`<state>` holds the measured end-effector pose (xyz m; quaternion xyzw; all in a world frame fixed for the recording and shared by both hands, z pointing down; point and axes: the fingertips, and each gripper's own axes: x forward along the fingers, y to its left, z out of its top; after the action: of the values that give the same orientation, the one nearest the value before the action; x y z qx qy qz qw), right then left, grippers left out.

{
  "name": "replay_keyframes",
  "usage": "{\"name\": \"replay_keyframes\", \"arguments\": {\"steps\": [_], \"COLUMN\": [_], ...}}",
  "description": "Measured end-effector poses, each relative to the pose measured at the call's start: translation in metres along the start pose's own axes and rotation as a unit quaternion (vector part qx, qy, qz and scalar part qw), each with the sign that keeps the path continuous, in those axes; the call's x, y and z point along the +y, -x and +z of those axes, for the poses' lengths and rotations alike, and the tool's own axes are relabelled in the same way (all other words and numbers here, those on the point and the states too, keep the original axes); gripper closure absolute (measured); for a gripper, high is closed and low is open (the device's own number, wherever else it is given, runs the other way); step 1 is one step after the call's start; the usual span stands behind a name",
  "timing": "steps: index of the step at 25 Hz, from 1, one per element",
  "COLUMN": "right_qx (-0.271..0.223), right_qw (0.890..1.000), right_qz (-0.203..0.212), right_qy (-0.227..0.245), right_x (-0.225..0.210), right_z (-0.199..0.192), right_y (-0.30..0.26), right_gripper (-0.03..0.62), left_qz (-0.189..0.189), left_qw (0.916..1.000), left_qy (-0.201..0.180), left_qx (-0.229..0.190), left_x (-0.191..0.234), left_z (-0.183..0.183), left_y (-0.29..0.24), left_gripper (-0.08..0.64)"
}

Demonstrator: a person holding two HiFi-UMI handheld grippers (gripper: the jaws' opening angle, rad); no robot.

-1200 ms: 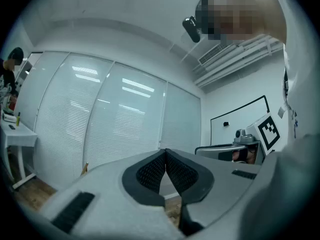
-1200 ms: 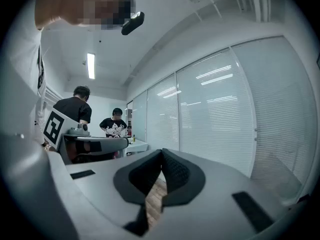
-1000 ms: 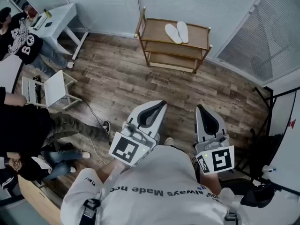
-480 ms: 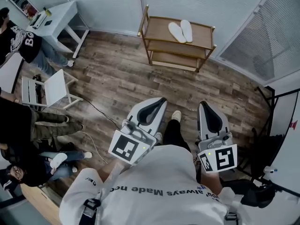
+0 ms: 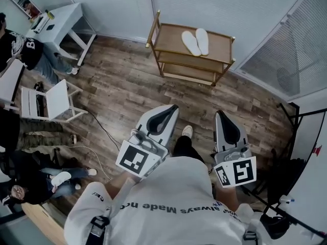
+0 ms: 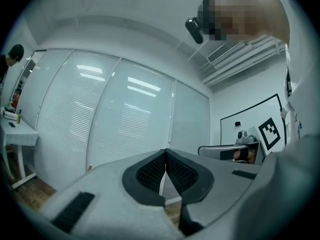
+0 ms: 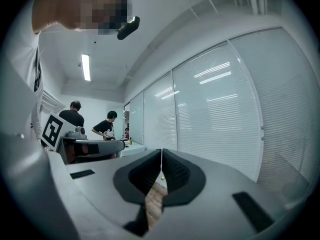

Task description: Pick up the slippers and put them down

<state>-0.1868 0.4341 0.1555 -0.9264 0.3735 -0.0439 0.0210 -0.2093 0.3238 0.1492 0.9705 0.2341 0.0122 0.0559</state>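
Observation:
Two white slippers [image 5: 196,42] lie side by side on the top board of a wooden shelf [image 5: 220,47] by the blind-covered wall, seen only in the head view. My left gripper [image 5: 171,107] is held level over the wood floor, well short of the shelf. Its jaws meet at the tips [image 6: 165,152] with nothing between them. My right gripper [image 5: 218,114] runs parallel beside it, also far from the slippers. It is shut too [image 7: 161,151] and holds nothing. Neither gripper view shows the slippers.
A white desk [image 5: 60,18] stands at the back left. A white chair [image 5: 50,99] and seated people [image 5: 20,177] are on the left. A cable [image 5: 99,126] trails over the floor. Black stand legs [image 5: 286,111] are at the right. Open floor lies between me and the shelf.
Both grippers have moved forward with the person toward the shelf, still shut. A foot has stepped ahead between them. The people on the left have slid toward the picture's edge.

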Motion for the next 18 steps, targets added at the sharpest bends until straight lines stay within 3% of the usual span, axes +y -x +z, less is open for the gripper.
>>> {"name": "replay_keyframes", "arguments": {"steps": [18], "right_qx": [0.003], "right_qw": [0.999], "right_qz": [0.032], "right_qy": [-0.002], "right_x": [-0.167], "right_z": [0.01], "right_y": [-0.089], "right_gripper": [0.577], "left_qz": [0.022], "left_qw": [0.9997], "left_qy": [0.011], "left_qx": [0.004], "left_x": [0.027], "left_z": [-0.008], "left_y": [-0.186], "left_gripper": [0.549]}}
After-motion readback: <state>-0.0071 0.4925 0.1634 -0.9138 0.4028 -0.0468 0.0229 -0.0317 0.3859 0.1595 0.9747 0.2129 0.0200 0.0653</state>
